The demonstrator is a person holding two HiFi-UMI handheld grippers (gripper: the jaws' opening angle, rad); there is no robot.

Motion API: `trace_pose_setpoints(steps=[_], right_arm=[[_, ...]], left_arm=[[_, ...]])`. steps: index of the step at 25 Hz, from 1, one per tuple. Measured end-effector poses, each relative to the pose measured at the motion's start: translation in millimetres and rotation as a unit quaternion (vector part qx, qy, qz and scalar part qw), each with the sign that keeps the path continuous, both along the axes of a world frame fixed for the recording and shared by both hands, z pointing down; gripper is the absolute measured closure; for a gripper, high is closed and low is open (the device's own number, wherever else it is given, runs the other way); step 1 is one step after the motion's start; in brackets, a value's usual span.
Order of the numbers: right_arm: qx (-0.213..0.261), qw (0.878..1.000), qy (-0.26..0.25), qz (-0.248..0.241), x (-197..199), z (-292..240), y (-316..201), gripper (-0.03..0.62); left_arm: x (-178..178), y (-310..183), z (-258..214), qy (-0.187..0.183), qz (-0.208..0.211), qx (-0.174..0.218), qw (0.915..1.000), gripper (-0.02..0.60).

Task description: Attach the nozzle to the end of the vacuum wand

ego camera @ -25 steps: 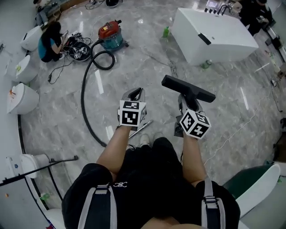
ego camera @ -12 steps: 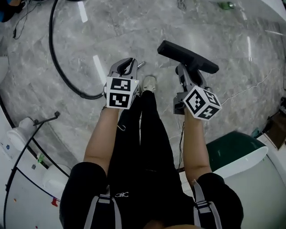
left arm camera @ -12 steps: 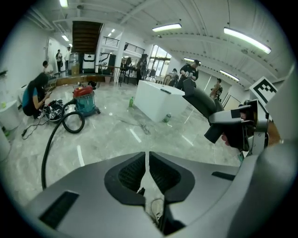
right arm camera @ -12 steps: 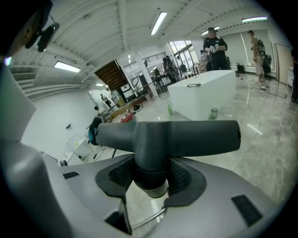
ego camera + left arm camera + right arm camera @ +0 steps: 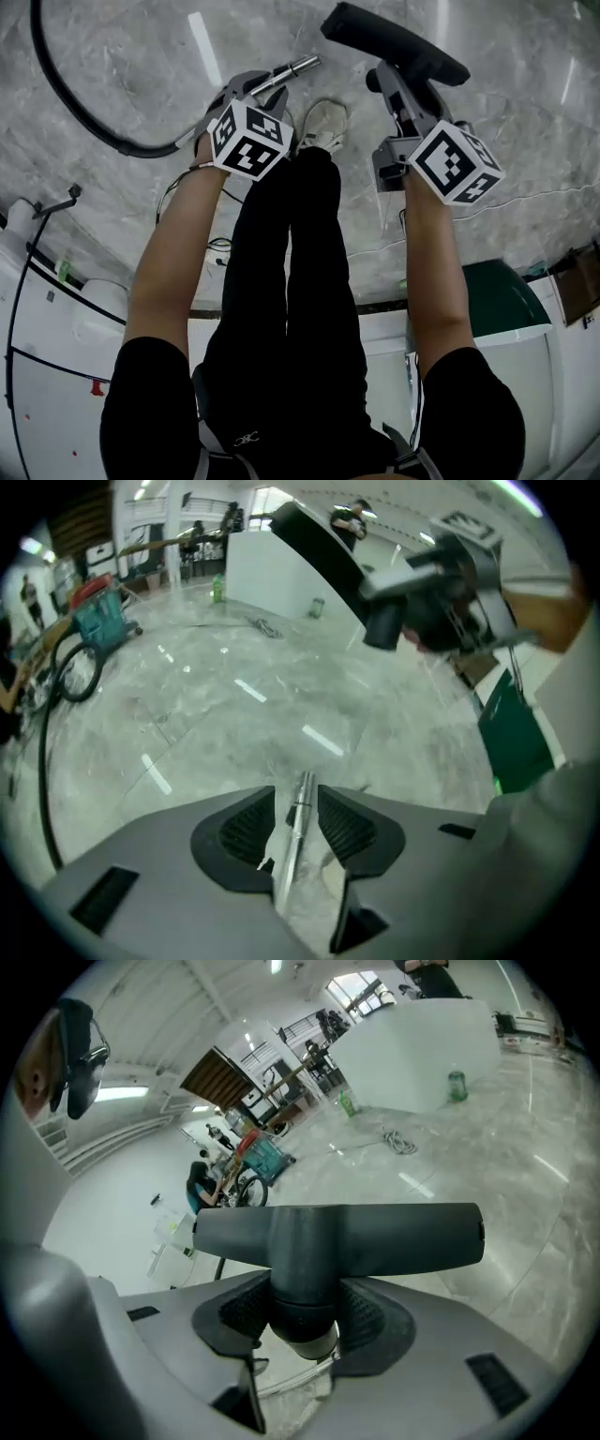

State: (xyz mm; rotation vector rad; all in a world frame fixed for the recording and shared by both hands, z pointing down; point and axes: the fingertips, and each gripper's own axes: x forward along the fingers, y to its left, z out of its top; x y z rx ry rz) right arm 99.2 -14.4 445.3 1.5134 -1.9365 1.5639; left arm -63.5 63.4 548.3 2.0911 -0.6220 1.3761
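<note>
Clamping the nozzle (image 5: 375,1237) neck: right hand-held gripper (image 5: 305,1316). Left hand-held gripper (image 5: 296,799) jaws have just been opening, wand (image 5: 298,66) between them, pads clear of it.

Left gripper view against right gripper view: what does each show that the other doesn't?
Only the left gripper view: the thin silver metal vacuum wand inside the left gripper, whose jaws have just been opening, pads clear of it. Only the right gripper view: the right gripper shut on the neck of the black T-shaped plastic nozzle. Both: that nozzle, the red-and-teal vacuum cleaner and the grey marble floor.
</note>
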Motion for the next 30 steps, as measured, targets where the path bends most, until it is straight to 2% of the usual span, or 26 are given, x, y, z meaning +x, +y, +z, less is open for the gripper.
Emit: trace_pose_setpoints(steps=[1,3,7,10,13,18,22,26,28,30], right_arm=[[-0.002,1.000,-0.008,-0.007,-2.5,23.0,-2.8,0.407],[-0.017,0.999,-0.025,-0.013,-6.7,62.2,-0.5,0.407],[-0.028,0.999,-0.021,-0.030,-6.1,105.8,14.6,0.407],[-0.026,0.999,-0.005,-0.045,0.2,121.5,25.8,0.407],[-0.044,0.998,-0.016,-0.032,2.5,128.2,39.6,0.407],[-0.041,0.999,-0.021,-0.019,-3.3,130.3,44.3,0.407],[-0.041,0.998,-0.038,-0.004,-5.9,128.9,47.6,0.407],[-0.034,0.997,-0.071,0.003,-9.2,119.5,42.3,0.407],[-0.035,0.995,-0.090,0.005,-9.8,114.2,39.7,0.407],[-0.031,0.994,-0.103,-0.009,-13.6,103.0,36.5,0.407]], left_arm=[[-3.1,4.7,36.2,-0.023,0.023,0.005,0.9995,0.448],[-9.8,25.1,99.2,-0.059,0.064,-0.014,0.9961,0.420],[-22.8,66.3,174.2,-0.099,0.101,-0.067,0.9877,0.413],[-36.0,83.6,209.1,-0.141,0.127,-0.079,0.9786,0.414],[-51.0,97.8,231.7,-0.182,0.158,-0.070,0.9680,0.413],[-58.4,98.2,239.2,-0.201,0.140,-0.060,0.9678,0.411],[-52.6,95.7,226.4,-0.183,0.132,-0.080,0.9710,0.411],[-34.2,83.8,170.3,-0.108,0.131,-0.044,0.9845,0.411],[-24.1,80.4,133.4,-0.070,0.132,-0.025,0.9884,0.411],[-19.1,79.4,100.8,-0.047,0.132,-0.013,0.9901,0.411]])
